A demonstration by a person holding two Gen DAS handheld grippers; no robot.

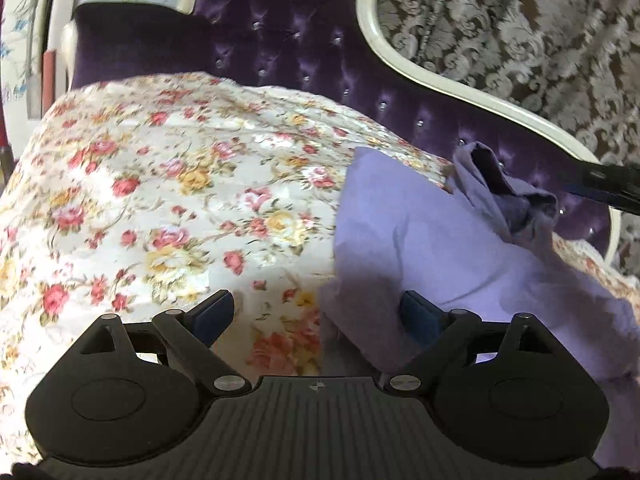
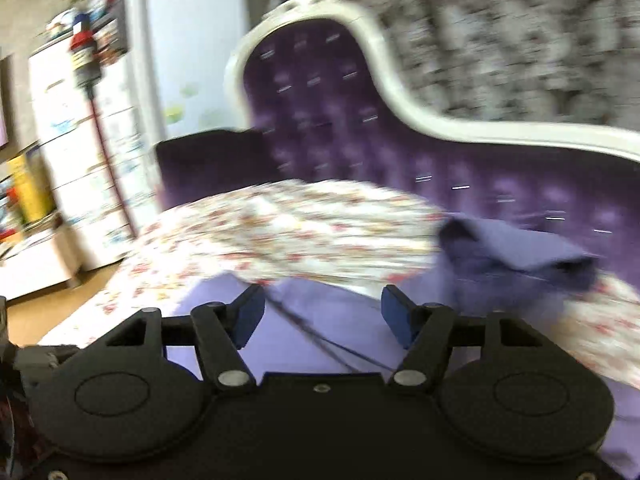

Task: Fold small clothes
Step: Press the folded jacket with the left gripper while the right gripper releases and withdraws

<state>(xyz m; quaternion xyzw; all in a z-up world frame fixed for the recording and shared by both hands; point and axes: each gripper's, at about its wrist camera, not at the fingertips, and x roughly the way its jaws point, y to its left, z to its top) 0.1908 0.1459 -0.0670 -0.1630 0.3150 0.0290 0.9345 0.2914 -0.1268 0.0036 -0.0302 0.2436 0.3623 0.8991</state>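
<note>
A lavender garment point(image 1: 440, 248) lies on a floral sheet point(image 1: 160, 184), with one part bunched up point(image 1: 504, 196) at its far side. My left gripper point(image 1: 316, 312) stands open at the garment's near left edge: its right finger is over the lavender cloth and its left finger over the sheet. Nothing is pinched. In the blurred right wrist view my right gripper point(image 2: 322, 312) is open just above the same garment point(image 2: 340, 344), with only flat cloth below its jaws. The bunched fold point(image 2: 520, 252) lies beyond it to the right.
A purple tufted backrest point(image 1: 288, 40) with a curved white frame point(image 1: 440, 80) rises behind the sheet, with a patterned curtain point(image 1: 520, 20) behind it. A black part of the other hand's tool point(image 1: 608, 188) reaches in by the bunched cloth. White drawers point(image 2: 80, 160) and a wooden floor point(image 2: 48, 316) are at the left.
</note>
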